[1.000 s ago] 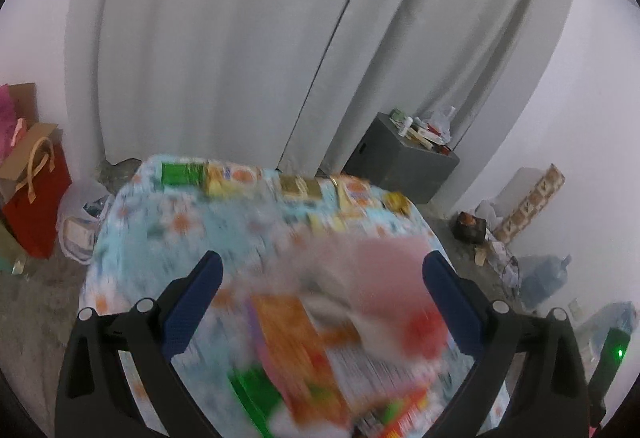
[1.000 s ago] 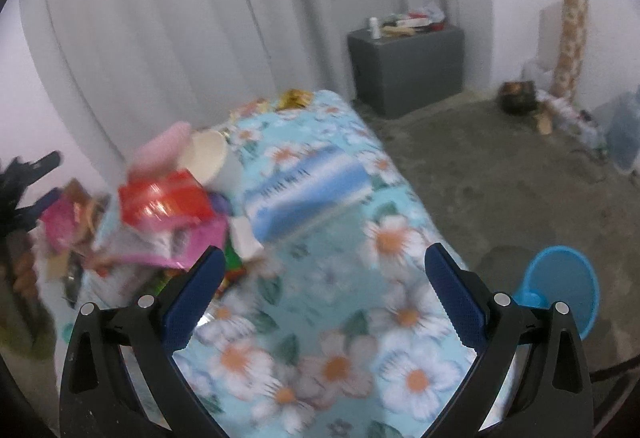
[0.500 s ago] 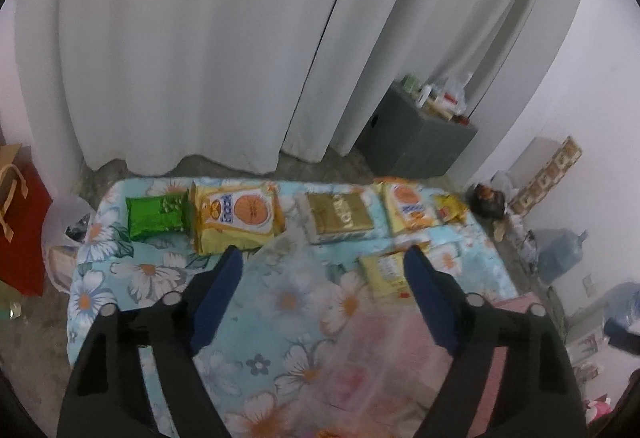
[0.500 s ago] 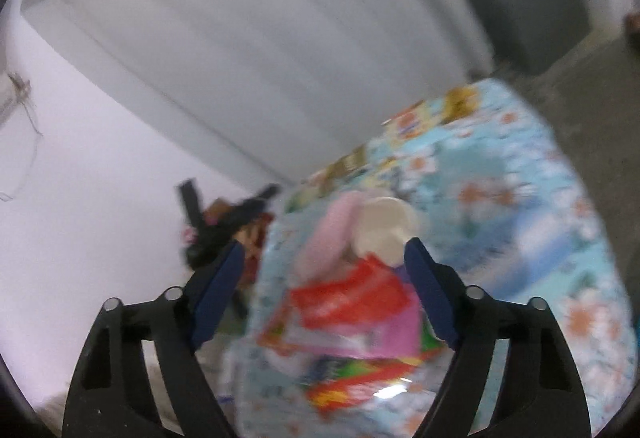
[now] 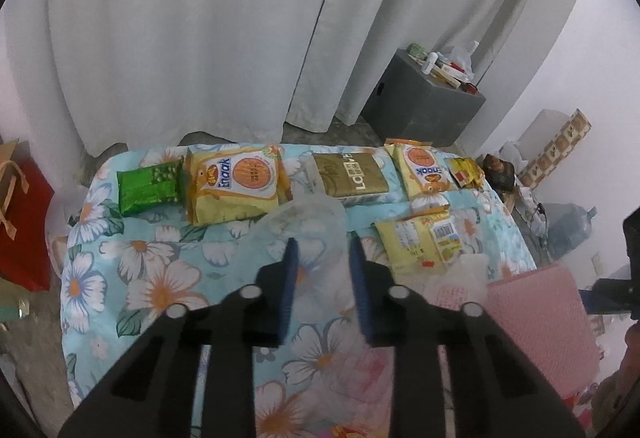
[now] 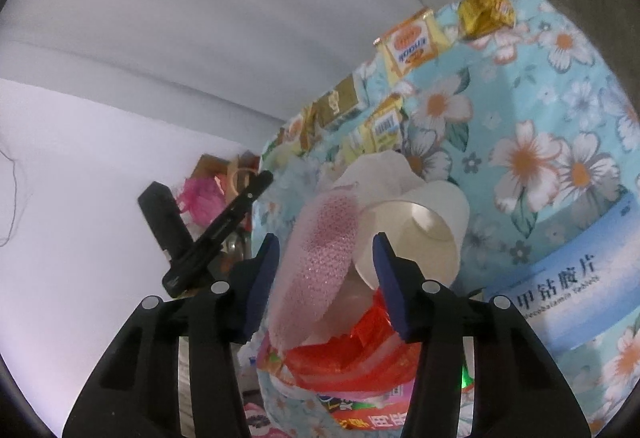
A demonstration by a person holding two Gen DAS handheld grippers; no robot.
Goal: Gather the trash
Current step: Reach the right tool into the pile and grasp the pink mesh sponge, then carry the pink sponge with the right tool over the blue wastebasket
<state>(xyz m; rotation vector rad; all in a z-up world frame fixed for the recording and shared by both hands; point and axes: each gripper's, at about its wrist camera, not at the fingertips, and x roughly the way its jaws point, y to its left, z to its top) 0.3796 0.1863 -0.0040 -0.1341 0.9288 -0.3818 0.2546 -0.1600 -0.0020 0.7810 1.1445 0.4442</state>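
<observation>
My left gripper hangs low over the floral tablecloth. Its jaws are closing, and a crumpled clear plastic bag lies between the fingertips with a gap still showing. My right gripper points into a trash pile, and its jaws are closing as well. A pink foam sheet and the rim of a white paper cup sit between its fingers, and the pads do not visibly press. A red wrapper lies under them.
Along the table's far edge lie a green packet, two yellow snack packets, a gold box and a small yellow packet. A blue-white medicine box lies right of the pile. Beyond stand a grey cabinet and a red bag.
Both grippers' jaws have narrowed from wide open. The left one moved forward and down over the clear bag. The right one swung left from the table's edge to the trash pile.
</observation>
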